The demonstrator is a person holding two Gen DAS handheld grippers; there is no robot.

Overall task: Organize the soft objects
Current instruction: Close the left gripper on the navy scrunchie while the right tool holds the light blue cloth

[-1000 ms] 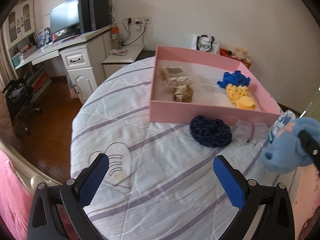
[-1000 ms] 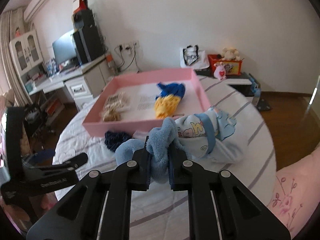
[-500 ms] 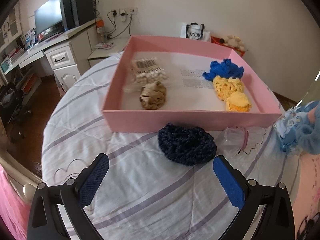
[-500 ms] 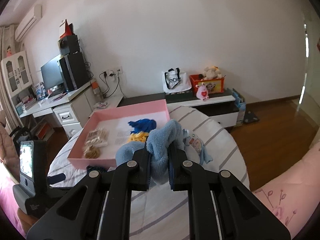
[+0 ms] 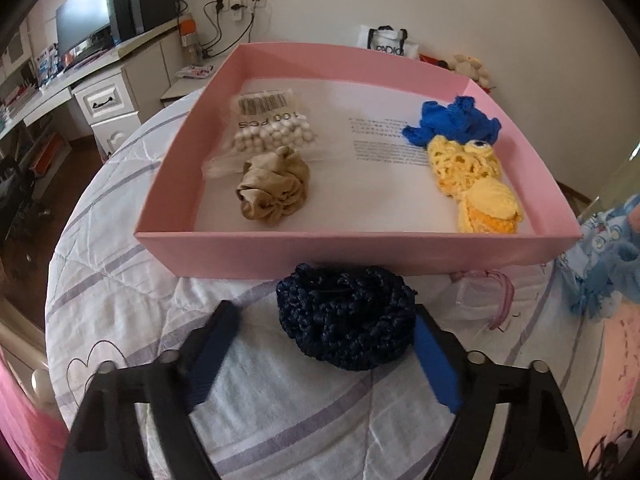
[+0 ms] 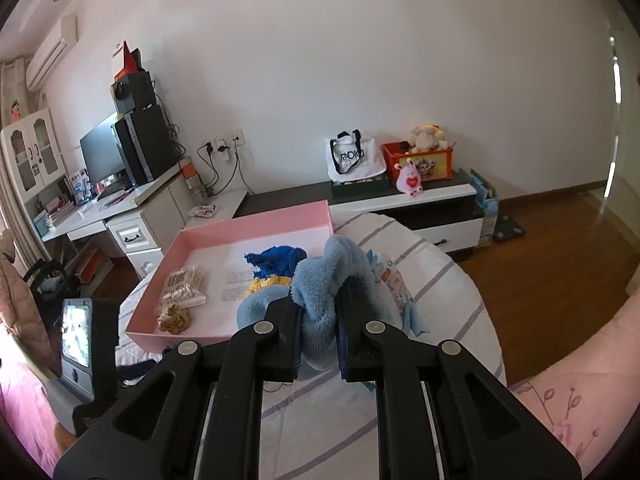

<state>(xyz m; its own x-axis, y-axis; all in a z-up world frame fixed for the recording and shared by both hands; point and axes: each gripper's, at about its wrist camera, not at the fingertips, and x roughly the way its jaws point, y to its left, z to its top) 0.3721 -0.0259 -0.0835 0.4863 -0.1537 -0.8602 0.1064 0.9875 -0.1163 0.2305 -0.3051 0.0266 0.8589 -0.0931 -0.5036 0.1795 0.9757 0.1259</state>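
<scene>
A pink tray [image 5: 352, 246] fills the upper middle of the left wrist view, resting on a round table under a white quilted cover with lilac stripes [image 5: 120, 280]; four soft things already lie inside it, so the sorting looks partly done. From left to right in the tray: a clear packet of cotton swabs [image 5: 272, 128] at upper left; a tan fabric scrunchie [image 5: 274, 192] just below it; a blue crocheted piece [image 5: 452, 124] at upper right; a yellow crocheted piece [image 5: 476, 188] touching it below.

Still outside the tray: a dark navy crocheted item [image 5: 348, 316] at lower centre, just in front of the tray's near wall; a small clear pouch with pink trim [image 5: 488, 296] to its right; pale blue printed cloth [image 5: 604, 248] at the far right edge.

The left gripper [image 5: 320, 352] is at the bottom of the frame, jaws closing around the navy item; the right pad looks to touch it, the left pad stands apart, so it is not yet gripped.

In the right wrist view, the right gripper [image 6: 318, 336] at lower centre is clamped tight on a light blue fleece item [image 6: 332, 280], held above the table beside the tray's right end.
</scene>
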